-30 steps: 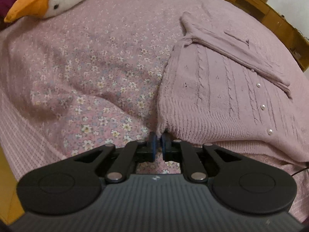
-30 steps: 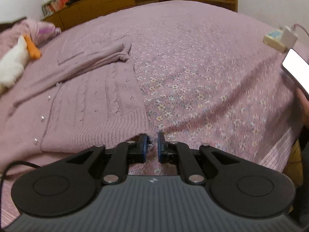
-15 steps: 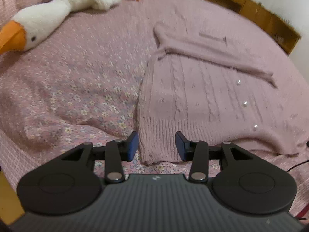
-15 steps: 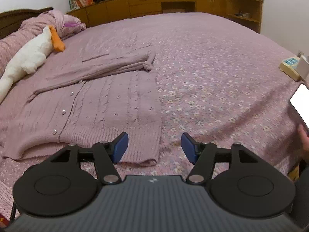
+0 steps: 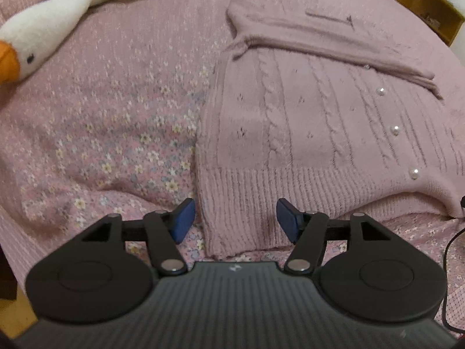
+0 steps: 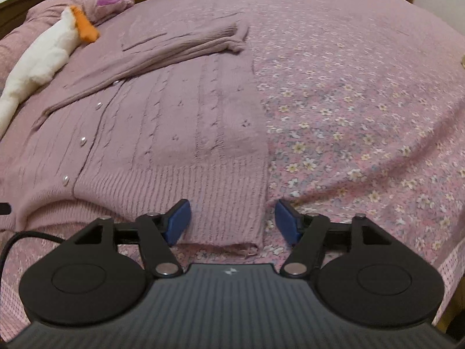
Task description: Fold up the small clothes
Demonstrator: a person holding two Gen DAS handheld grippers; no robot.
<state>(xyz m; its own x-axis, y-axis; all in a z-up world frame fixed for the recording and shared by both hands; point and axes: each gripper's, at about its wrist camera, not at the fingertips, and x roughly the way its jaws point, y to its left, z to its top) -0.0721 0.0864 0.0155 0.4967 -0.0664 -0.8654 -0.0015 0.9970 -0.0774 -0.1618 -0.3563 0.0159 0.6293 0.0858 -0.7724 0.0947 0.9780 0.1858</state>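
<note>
Cardigan (image 5: 305,133) lies flat on bed (image 5: 116,110), pink knit, pearl buttons, one sleeve folded across its chest. No containers in either view.

Left gripper (image 5: 235,218): jaws apart, just been opening; blue pads clear of the knit. The hem's corner sits between them, its side edge just beside the pad at 9 o'clock, and ribbing runs on past the other pad toward 3 o'clock. Body of the cardigan stretches away toward 12 to 2 o'clock.

Right gripper (image 6: 232,218): jaws apart, also just been opening, nothing pinched. The hem's opposite corner sits between the pads (closer to the one at 3 o'clock, with a strip of floral cover between). Garment runs off toward 10 to 12 o'clock.

Left view only: head of a plush goose (image 5: 43,32) at 10 o'clock, with orange beak and black eye, and a cable (image 5: 447,247) at 4 o'clock. Right view only: goose's body and orange foot at 10 o'clock, a heaped quilt (image 6: 87,3) behind it, and the wide bare floral half of the bed toward 2 o'clock.
</note>
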